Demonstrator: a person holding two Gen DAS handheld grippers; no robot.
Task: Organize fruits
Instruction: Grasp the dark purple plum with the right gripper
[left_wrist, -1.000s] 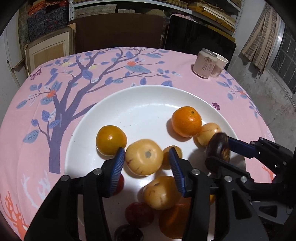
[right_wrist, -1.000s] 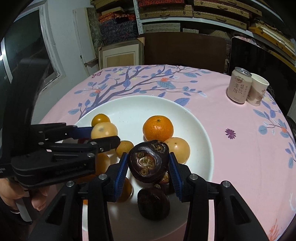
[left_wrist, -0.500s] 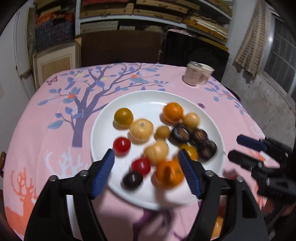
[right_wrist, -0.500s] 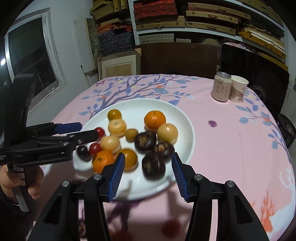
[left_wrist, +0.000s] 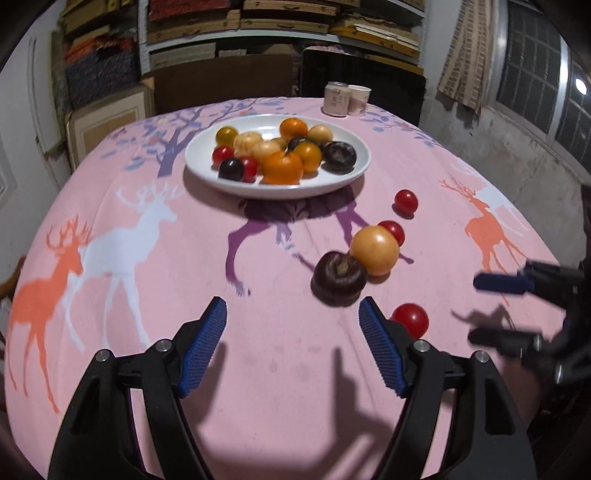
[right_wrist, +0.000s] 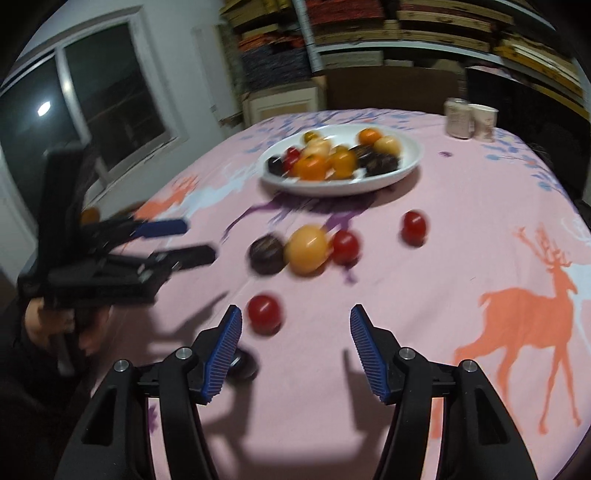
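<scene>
A white plate (left_wrist: 207, 176) (right_wrist: 402, 170) at the table's far side holds several orange, yellow, red and dark fruits. Loose on the pink cloth in front of it lie a dark purple fruit (left_wrist: 338, 277) (right_wrist: 266, 254), a yellow-orange fruit (left_wrist: 374, 250) (right_wrist: 307, 248) touching it, and three red fruits: one near the plate (left_wrist: 406, 201) (right_wrist: 414, 225), one behind the yellow fruit (left_wrist: 393, 230) (right_wrist: 345, 245), one nearest me (left_wrist: 410, 319) (right_wrist: 264, 311). My left gripper (left_wrist: 291, 343) is open and empty. My right gripper (right_wrist: 295, 345) is open and empty.
A drink can (left_wrist: 337, 99) (right_wrist: 457, 117) and a paper cup (left_wrist: 357, 99) (right_wrist: 484, 117) stand behind the plate. A small dark round object (right_wrist: 242, 365) lies under my right gripper's left finger. Shelves, boxes and a dark chair stand behind the table.
My right gripper let go of the dark fruit onto the plate. Both grippers have pulled back and away from the plate to the near side, where the loose fruits now show.
</scene>
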